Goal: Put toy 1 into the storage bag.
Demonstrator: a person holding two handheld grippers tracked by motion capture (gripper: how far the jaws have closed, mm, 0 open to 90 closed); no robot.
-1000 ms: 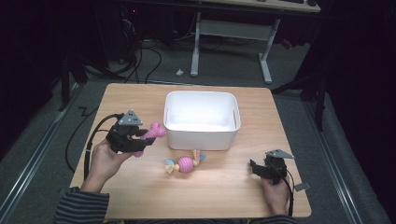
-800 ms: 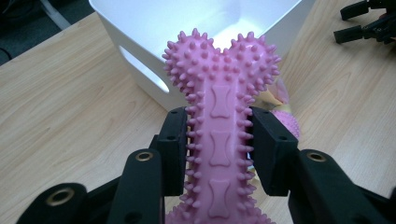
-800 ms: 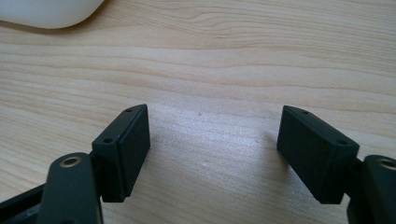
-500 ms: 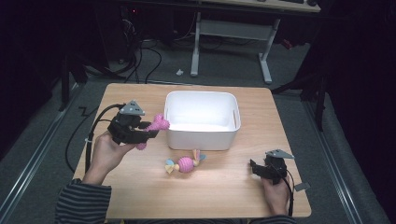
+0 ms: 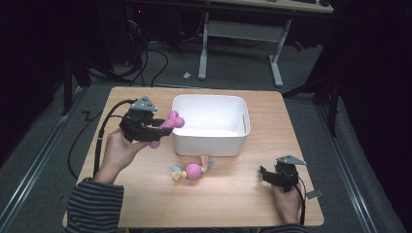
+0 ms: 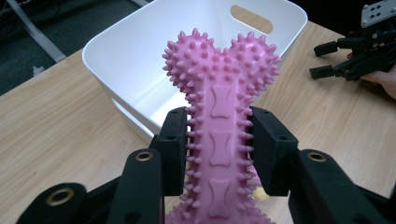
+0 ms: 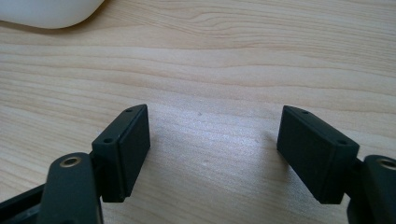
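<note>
A pink spiky bone-shaped chew toy (image 6: 219,98) is clamped by its shaft in my left gripper (image 6: 218,140), which is shut on it. In the high view that gripper (image 5: 158,130) holds the pink bone toy (image 5: 170,124) in the air just left of the white tub (image 5: 210,141), its knobbed end reaching the tub's left rim. A second toy, a pink ball with coloured ends (image 5: 192,170), lies on the table in front of the tub. My right gripper (image 5: 265,175) rests low at the table's right front, open with bare wood between its jaws (image 7: 212,154).
The white tub (image 6: 135,60) looks empty inside and has a handle slot in its far wall. The other hand's gripper (image 6: 348,58) shows beyond the tub in the left gripper view. The wooden table (image 5: 145,199) has open room at the left front and right.
My left gripper has lifted and carried the pink bone toy rightwards, towards the tub's left rim. The right gripper and the ball toy have stayed put.
</note>
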